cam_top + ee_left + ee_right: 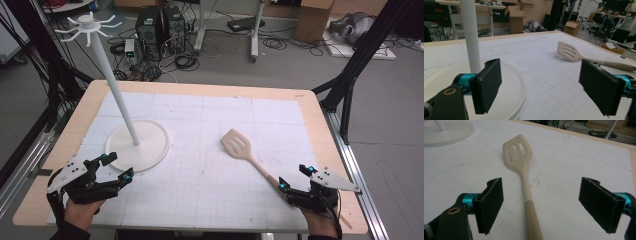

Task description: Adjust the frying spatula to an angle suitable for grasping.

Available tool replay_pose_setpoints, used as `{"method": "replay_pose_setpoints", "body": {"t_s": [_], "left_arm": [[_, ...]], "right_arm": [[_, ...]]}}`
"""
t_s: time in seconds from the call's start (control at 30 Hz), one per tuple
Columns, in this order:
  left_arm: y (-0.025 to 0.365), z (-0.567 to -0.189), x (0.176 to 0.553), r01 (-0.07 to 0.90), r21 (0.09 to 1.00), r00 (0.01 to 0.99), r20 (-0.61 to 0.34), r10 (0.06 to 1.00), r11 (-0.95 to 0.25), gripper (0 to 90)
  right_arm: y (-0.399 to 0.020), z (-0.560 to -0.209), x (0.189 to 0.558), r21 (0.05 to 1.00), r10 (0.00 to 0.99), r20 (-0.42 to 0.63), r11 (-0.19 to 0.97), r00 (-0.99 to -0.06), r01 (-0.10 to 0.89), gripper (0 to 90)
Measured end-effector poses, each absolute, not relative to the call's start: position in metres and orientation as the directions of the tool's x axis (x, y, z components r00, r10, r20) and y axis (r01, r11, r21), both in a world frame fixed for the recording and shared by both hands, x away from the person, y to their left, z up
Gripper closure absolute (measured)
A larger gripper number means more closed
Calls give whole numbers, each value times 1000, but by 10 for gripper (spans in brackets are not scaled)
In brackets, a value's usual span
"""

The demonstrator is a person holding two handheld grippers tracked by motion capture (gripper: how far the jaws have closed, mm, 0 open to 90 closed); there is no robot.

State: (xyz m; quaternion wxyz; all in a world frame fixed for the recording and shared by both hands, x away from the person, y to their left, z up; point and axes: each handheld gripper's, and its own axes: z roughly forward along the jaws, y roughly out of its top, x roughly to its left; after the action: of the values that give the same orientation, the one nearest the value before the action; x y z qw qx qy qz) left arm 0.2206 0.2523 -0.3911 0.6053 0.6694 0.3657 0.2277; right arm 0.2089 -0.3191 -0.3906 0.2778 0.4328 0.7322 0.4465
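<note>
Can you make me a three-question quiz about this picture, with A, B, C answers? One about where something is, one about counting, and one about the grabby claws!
1. Where does the slotted spatula lie?
A. flat on the white mat
B. hanging on the rack
C. on the floor

2. How many slots are cut in the spatula's blade?
A. one
B. three
C. six

3. How do the jaws of the right gripper stand?
A. clamped on the spatula handle
B. shut on nothing
C. open, with the handle between them, untouched

Answers:
1. A: in the high view it lies flat on the white mat, right of the white hanging rack.
2. B: the right gripper view shows three long slots in the blade.
3. C: that view shows both pads wide apart, clear of the handle.
</note>
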Motion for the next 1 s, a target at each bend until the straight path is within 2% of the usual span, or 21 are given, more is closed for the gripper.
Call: {"method": "replay_pose_setpoints", "body": {"t_s": [0.57, 1.0], "left_arm": [[249, -394, 227, 234, 972, 630, -155, 761, 4, 199], [248, -394, 223, 232, 973, 652, -148, 744, -10, 200]], "right_arm": [[-323, -392, 205, 896, 887, 4, 202, -463, 396, 185], [-306, -388, 208, 891, 868, -23, 243, -497, 383, 185]]}}
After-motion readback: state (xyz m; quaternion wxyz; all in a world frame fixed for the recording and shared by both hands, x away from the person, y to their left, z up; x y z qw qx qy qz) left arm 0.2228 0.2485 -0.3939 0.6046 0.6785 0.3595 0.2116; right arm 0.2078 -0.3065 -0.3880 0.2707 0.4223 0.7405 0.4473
